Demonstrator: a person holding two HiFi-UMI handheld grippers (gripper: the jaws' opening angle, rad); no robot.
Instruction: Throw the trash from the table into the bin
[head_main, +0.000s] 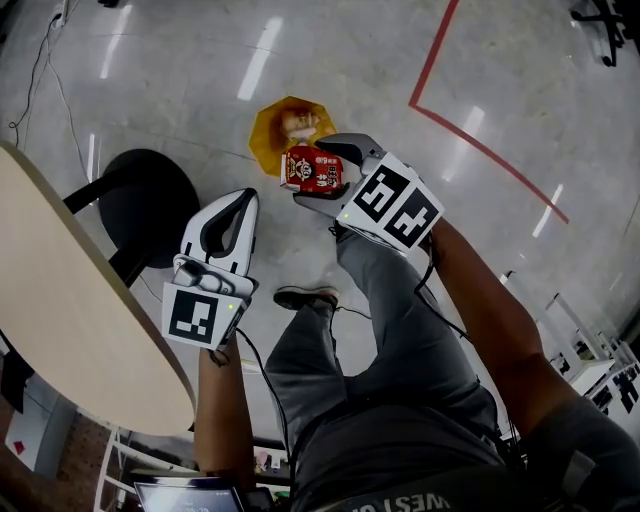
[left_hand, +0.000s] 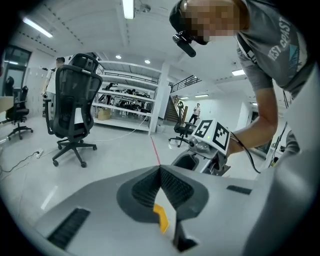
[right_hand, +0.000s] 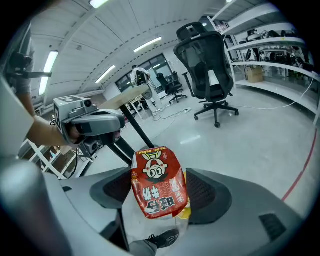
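Note:
A red snack packet (head_main: 312, 168) with a cartoon face is pinched between the jaws of my right gripper (head_main: 322, 170). In the head view it hangs just below and right of a yellow-lined bin (head_main: 266, 128) that stands on the floor with crumpled trash (head_main: 299, 122) inside. The right gripper view shows the same packet (right_hand: 157, 181) upright between the pads. My left gripper (head_main: 243, 200) hovers lower left of the bin, jaws closed together and empty; its tips meet in the left gripper view (left_hand: 160, 169). Part of the bin is hidden behind the packet.
A beige round-edged table (head_main: 70, 310) fills the left side, with a black stool (head_main: 150, 200) beside it. The person's legs and a shoe (head_main: 305, 297) are below the grippers. Red floor tape (head_main: 440, 110) runs at the right. Office chairs (right_hand: 207, 70) stand farther off.

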